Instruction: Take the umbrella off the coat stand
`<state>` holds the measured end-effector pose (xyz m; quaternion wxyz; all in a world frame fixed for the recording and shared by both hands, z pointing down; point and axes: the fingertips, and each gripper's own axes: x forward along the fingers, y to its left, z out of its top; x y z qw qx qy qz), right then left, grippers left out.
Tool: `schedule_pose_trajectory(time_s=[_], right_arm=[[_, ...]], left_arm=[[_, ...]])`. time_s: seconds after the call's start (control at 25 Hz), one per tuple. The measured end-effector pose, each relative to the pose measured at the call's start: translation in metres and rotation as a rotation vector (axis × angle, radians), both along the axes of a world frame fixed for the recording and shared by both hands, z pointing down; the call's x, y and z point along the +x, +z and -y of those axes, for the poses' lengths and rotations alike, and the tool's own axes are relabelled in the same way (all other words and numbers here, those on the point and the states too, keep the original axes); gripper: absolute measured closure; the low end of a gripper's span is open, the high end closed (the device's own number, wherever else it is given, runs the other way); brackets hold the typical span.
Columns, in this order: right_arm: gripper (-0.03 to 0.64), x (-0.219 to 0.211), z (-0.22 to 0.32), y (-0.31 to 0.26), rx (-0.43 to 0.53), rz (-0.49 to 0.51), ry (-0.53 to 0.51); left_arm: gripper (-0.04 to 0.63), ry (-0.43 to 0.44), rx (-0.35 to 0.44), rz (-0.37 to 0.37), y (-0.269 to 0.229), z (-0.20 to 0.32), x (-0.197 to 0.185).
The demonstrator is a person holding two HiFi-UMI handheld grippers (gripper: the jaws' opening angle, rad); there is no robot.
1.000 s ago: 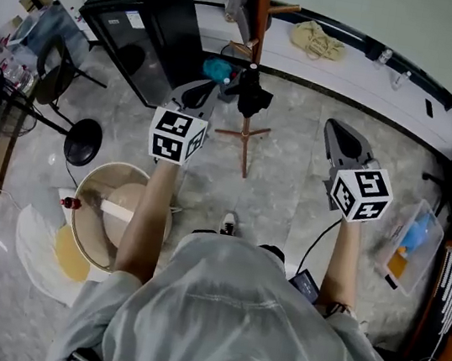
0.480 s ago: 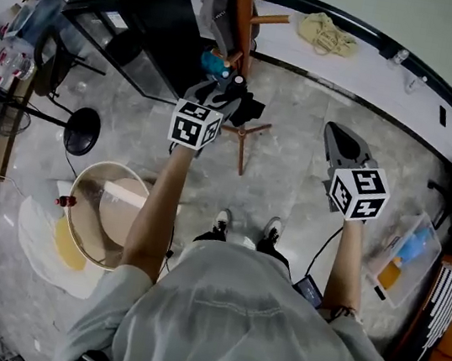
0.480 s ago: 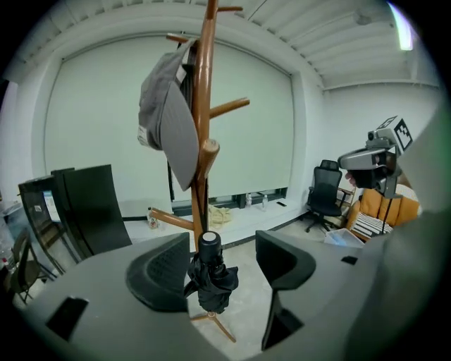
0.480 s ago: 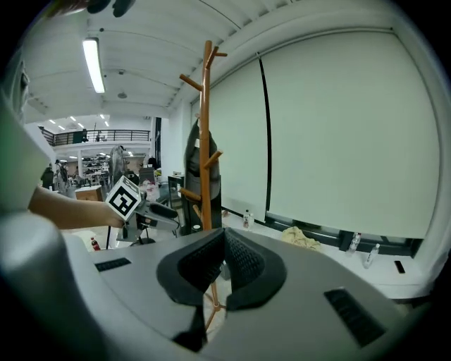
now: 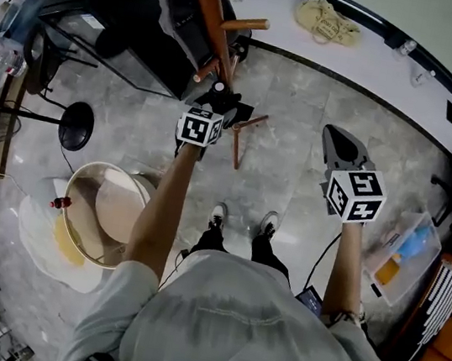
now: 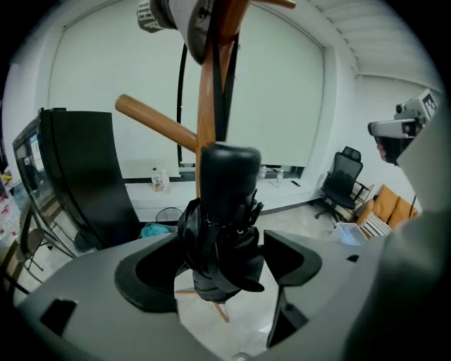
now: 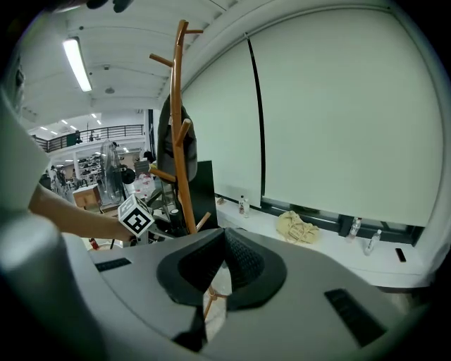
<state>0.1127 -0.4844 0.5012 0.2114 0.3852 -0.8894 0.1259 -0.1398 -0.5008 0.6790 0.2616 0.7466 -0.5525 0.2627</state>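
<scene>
So the folded black umbrella (image 6: 222,233) hangs against the pole of the brown wooden coat stand (image 6: 206,92), just below an angled wooden peg (image 6: 155,123). The left gripper (image 6: 224,271) is right up on it. Its fingers (image 6: 144,275) are opening, spread wide either side of the bundle, with the umbrella between them but nothing pinched yet. The right gripper (image 7: 222,243) hangs off to the side over the floor, well apart from the stand, with its fingers shut on nothing. The risk here looks like the grab itself. The canopy fabric is loose and floppy, so if the fingers close on a fold instead of the solid core, the umbrella will probably slide or sag once lifted. You also can't see what it's hooked on, whether a strap or a loop. Pulling straight out instead of up and off could snag it and drag the stand, which sits on thin splayed legs with a grey garment (image 7: 168,141) hung higher up. A tug might rock it, and the spare gripper isn't steadying anything.
</scene>
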Motion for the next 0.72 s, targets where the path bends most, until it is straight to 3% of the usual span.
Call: schedule_pose_trajectory(time_s=[0.12, 0.4, 0.72], right_arm=[[0.597, 0.007, 0.002, 0.008, -0.021, -0.016, 0.009], [0.597, 0.036, 0.012, 0.016, -0.082, -0.017, 0.107], [0.597, 0.036, 0.003, -0.007, -0.018, -0.017, 0.083]], left_arm=[[0.213, -0.034, 0.008, 0.02, 0.014, 0.014, -0.002], [0.31, -0.077, 0.035, -0.023, 0.019, 0.03, 0.006], [0.339, -0.056, 0.125, -0.028, -0.033, 0.012, 0.009]])
